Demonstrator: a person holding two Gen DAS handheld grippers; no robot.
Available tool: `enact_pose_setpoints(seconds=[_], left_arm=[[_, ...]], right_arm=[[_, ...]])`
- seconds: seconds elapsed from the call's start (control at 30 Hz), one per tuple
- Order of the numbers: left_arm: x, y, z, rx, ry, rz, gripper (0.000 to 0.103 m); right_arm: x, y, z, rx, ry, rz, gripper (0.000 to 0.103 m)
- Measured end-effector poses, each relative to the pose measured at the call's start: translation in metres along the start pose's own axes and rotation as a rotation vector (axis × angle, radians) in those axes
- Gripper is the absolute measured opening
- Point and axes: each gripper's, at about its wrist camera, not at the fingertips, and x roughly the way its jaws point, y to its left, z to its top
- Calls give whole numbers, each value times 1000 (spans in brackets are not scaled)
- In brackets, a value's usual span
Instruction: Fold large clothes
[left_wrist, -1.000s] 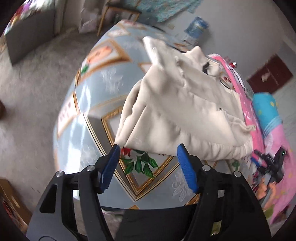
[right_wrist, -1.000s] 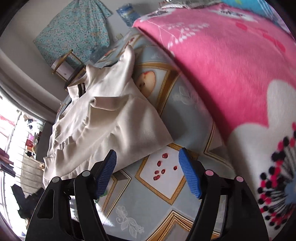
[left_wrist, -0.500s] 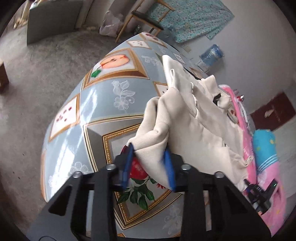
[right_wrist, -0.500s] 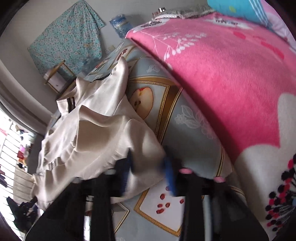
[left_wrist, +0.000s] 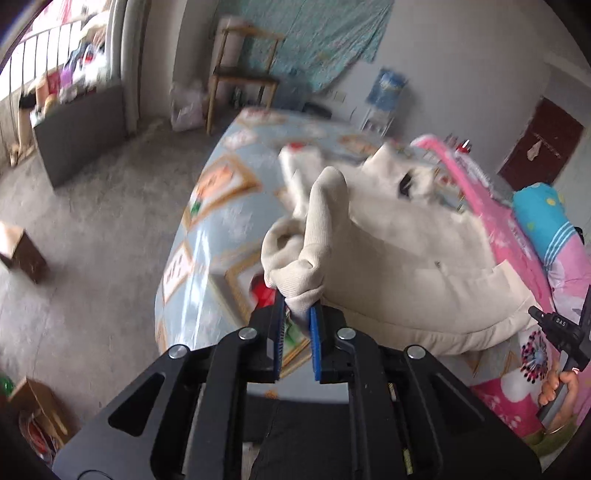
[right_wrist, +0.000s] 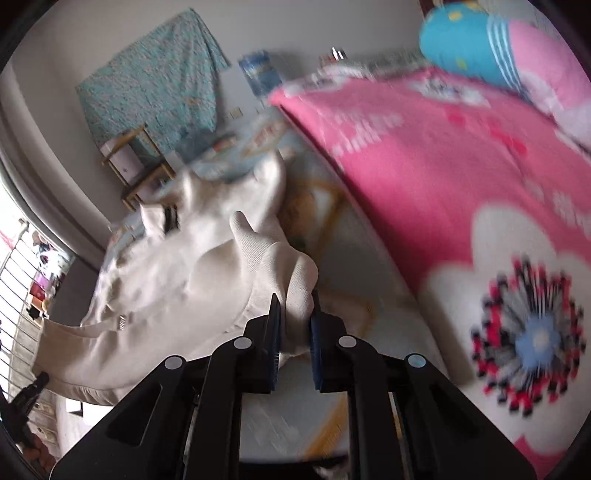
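Note:
A large cream garment (left_wrist: 406, 258) lies crumpled on the blue patterned bed sheet (left_wrist: 221, 229). In the left wrist view my left gripper (left_wrist: 298, 321) pinches a bunched corner of it, lifted off the sheet; its jaws are still closing on the fabric. In the right wrist view the same cream garment (right_wrist: 177, 280) stretches away to the left, and my right gripper (right_wrist: 295, 325) is shut on another raised corner, near the edge of the pink blanket (right_wrist: 443, 166). Both held corners stand up in peaks above the pads.
The pink flowered blanket and a blue-and-pink pillow (right_wrist: 480, 48) cover the bed's right side. A grey concrete floor (left_wrist: 92, 240) drops off left of the bed, with a wooden stool (left_wrist: 243, 74), a grey box (left_wrist: 81, 122) and small cartons. A hand (left_wrist: 557, 384) shows at the right edge.
Both grippers went from open beside the garment's near edge to shut on its corners, then rose, pulling the fabric up off the sheet.

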Motion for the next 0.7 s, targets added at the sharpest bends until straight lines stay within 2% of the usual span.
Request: enact_pose_setpoints(seconds=[0.03, 0.07, 0.1, 0.13, 0.2, 0.27, 0.33, 0.43, 0.5, 0.53, 0.57, 0.63, 0.7], left_arm=[[16, 11, -9, -19, 55, 23, 24], [28, 22, -17, -41, 95, 38, 26], [36, 31, -21, -67, 127, 58, 29], [36, 41, -23, -106, 137, 37, 39], [24, 44, -18, -110, 87, 37, 41], [7, 35, -7, -44, 14, 81, 43], [1, 22, 2, 6, -20, 68, 44], [5, -9, 10, 73, -20, -7, 47], [15, -32, 10, 123, 6, -42, 49], [27, -48, 8, 164, 36, -59, 49], [34, -60, 3, 195, 57, -64, 50], [52, -83, -5, 267, 101, -62, 57], [72, -105, -17, 363, 143, -27, 60]], right_arm=[[13, -12, -8, 14, 48, -52, 19], [20, -17, -11, 7, 67, -86, 26], [21, -19, -13, -8, 66, -90, 29], [18, -17, -13, -27, 55, -104, 31], [3, -3, -10, -115, 0, -180, 43], [-13, 12, -5, -190, -67, -253, 45], [-21, 20, 2, -212, -99, -263, 45], [-29, 38, 9, -244, -124, -199, 46], [-24, 60, 7, -289, -101, -111, 57], [-18, 71, 4, -308, -78, -63, 58], [-7, 85, -1, -335, -35, -4, 58], [10, 103, -10, -363, 25, 36, 58], [26, 120, -21, -393, 78, 68, 58]])
